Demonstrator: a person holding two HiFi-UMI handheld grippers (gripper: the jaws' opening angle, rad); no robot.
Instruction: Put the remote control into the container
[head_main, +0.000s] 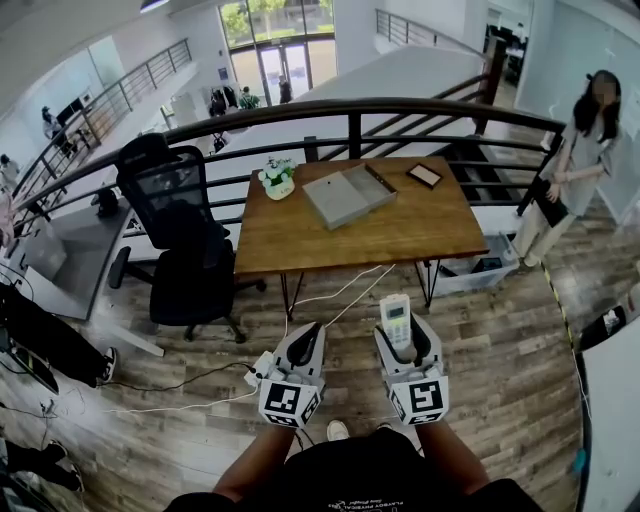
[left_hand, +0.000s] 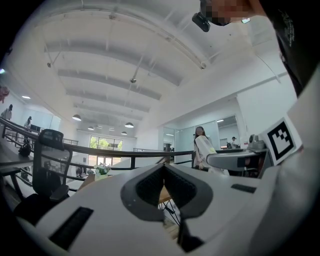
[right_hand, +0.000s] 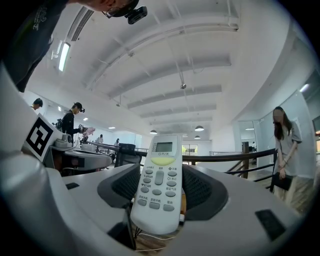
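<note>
Remote control (right_hand: 158, 184) between the right tongs (right_hand: 160, 174), seemingly snug against both.

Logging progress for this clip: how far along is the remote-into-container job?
Done: the remote control is picked up, clamped between the right gripper's jaws. In hand: it is held above the floor, short of the table. Left: reach the gray container on the table, which looks empty, and put the remote control in. The left gripper is shut on nothing.
</note>
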